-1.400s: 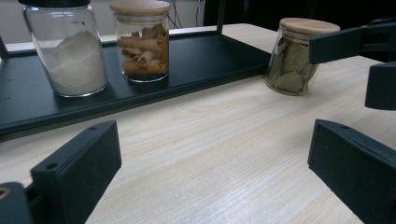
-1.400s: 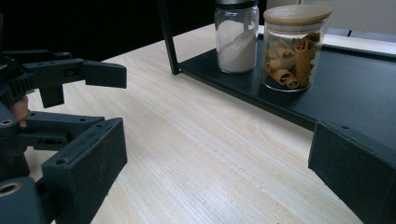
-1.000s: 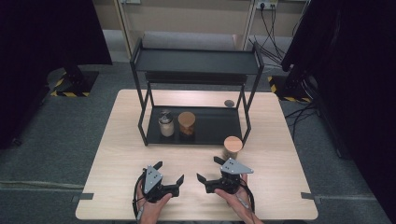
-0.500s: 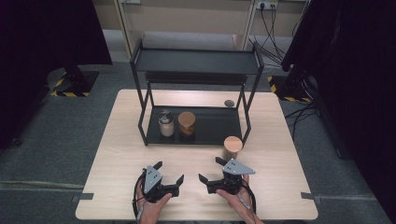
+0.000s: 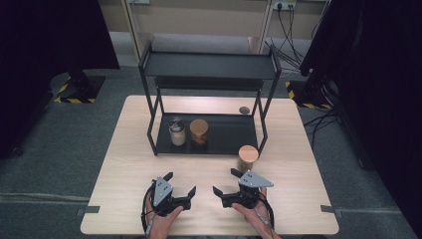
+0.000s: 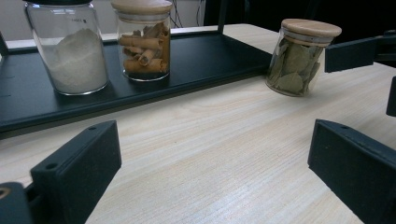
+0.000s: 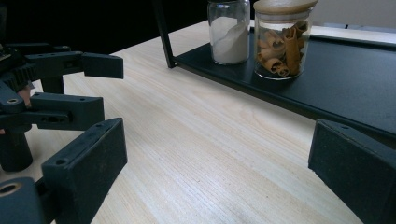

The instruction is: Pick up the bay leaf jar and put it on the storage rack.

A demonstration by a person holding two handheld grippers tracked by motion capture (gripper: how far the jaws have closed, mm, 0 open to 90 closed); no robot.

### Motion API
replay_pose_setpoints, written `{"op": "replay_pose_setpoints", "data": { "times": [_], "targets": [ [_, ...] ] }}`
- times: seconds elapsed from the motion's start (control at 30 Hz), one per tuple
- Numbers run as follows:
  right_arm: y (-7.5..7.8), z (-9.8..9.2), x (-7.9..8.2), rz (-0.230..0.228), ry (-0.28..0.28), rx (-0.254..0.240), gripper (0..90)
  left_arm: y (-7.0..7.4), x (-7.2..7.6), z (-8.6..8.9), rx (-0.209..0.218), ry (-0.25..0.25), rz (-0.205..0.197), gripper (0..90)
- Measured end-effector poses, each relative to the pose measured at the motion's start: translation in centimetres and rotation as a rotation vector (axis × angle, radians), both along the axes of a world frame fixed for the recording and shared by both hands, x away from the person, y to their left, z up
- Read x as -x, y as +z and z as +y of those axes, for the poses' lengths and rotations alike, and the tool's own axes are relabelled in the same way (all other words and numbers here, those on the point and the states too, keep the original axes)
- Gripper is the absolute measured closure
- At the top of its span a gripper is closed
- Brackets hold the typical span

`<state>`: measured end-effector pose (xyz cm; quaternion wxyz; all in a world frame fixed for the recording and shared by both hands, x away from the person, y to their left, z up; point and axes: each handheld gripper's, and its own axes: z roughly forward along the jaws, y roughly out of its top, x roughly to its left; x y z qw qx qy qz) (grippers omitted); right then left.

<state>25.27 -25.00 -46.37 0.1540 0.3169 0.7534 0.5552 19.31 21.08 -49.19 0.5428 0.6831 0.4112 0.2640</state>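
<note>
A black two-tier rack stands at the back of the wooden table. On its lower tray stand a jar of white powder and, to its right, a jar of cinnamon sticks. A wood-lidded jar of bay leaves stands on the table just off the tray's front right corner. My left gripper and right gripper rest near the front edge, facing each other, both open and empty. The left gripper view shows the powder jar, cinnamon jar and bay leaf jar ahead.
A small dark round object lies on the table behind the rack's right legs. The rack's upright posts stand at the tray's corners. Bare tabletop lies between the grippers and the tray. Cables and stands sit on the floor around the table.
</note>
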Motion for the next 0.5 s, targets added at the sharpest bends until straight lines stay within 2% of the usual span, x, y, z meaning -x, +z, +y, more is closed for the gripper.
{"op": "replay_pose_setpoints", "data": {
  "times": [0.5],
  "targets": [
    [-0.1, -1.2, 0.7, 0.001, -0.030, -0.006, 4.7, -0.1, 0.0, 0.1, 0.002, -0.002, -0.004, 2.3]
  ]
}}
